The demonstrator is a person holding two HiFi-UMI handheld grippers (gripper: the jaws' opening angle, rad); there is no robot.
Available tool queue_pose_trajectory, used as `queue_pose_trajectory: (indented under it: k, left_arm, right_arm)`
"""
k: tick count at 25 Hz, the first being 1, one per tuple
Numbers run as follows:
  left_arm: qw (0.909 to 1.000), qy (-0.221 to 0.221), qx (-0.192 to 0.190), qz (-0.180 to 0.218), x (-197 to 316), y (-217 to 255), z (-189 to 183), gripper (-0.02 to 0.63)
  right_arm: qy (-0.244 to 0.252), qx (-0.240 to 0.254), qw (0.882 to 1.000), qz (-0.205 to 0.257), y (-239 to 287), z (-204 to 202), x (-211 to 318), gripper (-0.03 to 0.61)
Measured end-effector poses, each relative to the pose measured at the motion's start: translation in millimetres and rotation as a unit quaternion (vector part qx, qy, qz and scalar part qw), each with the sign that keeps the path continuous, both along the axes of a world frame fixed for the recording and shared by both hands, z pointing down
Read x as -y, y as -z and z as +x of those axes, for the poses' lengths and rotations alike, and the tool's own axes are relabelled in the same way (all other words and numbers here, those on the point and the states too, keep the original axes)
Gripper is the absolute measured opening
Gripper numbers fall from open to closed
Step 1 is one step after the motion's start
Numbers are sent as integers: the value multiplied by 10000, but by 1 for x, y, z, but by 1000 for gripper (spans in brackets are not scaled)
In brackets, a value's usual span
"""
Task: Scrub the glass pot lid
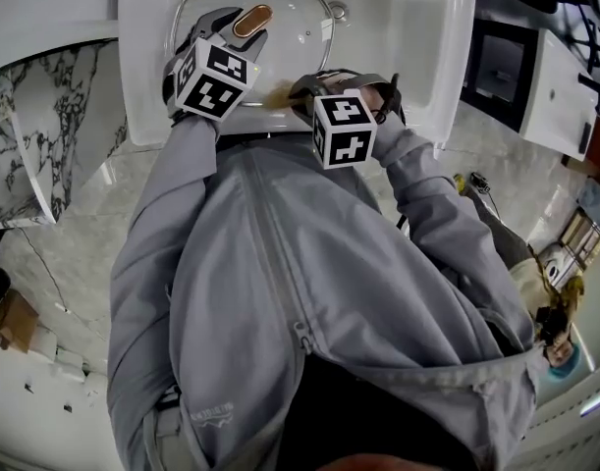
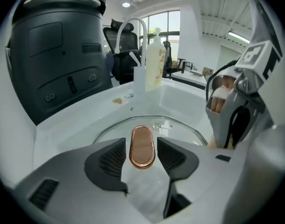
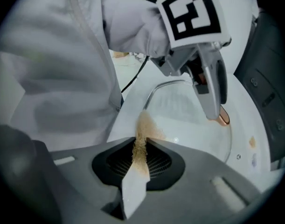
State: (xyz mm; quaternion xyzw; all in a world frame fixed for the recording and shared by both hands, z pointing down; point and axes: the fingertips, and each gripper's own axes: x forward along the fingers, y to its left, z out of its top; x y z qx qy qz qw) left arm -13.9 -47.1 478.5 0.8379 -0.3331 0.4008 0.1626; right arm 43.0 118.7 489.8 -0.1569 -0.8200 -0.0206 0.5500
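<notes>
The glass pot lid lies in the white sink, its copper handle on top. My left gripper hovers at that handle. In the left gripper view the handle sits between the open jaws of the left gripper, with a gap on each side. My right gripper is at the lid's near rim. It is shut on a thin tan scrub pad, whose frayed end reaches the lid's edge. The left gripper and the handle show beyond it.
A curved faucet and a soap bottle stand behind the sink. A large black appliance rises at its left. Marble counter flanks the sink. The person's grey jacket fills the near side.
</notes>
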Motion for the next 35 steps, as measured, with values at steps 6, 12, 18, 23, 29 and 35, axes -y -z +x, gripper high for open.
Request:
queue_pose_trajectory:
  k: [6, 12, 18, 23, 29, 35]
  left_arm:
    - [9997, -53, 151, -204, 4, -10, 3, 170]
    - [9992, -139, 187, -327, 1, -11, 2, 169]
    - [9988, -155, 253, -387, 2, -12, 4, 169]
    - [9988, -61, 253, -406, 2, -13, 3, 169]
    - [9989, -2, 249, -409, 3, -13, 3, 169]
    - [9990, 50, 226, -389, 2, -13, 1, 169]
  right_arm:
    - [-1084, 515, 9927, -114, 32, 17, 55, 55]
    - [-1792, 814, 9790, 540, 36, 27, 147, 55]
    - [-1033, 910, 9823, 1270, 12, 0, 217, 55]
    - [-806, 836, 9848, 1293, -15, -22, 237, 55]
    - [-790, 694, 9891, 1029, -38, -23, 242, 55]
    - [-901, 514, 9917, 759, -47, -3, 226, 55]
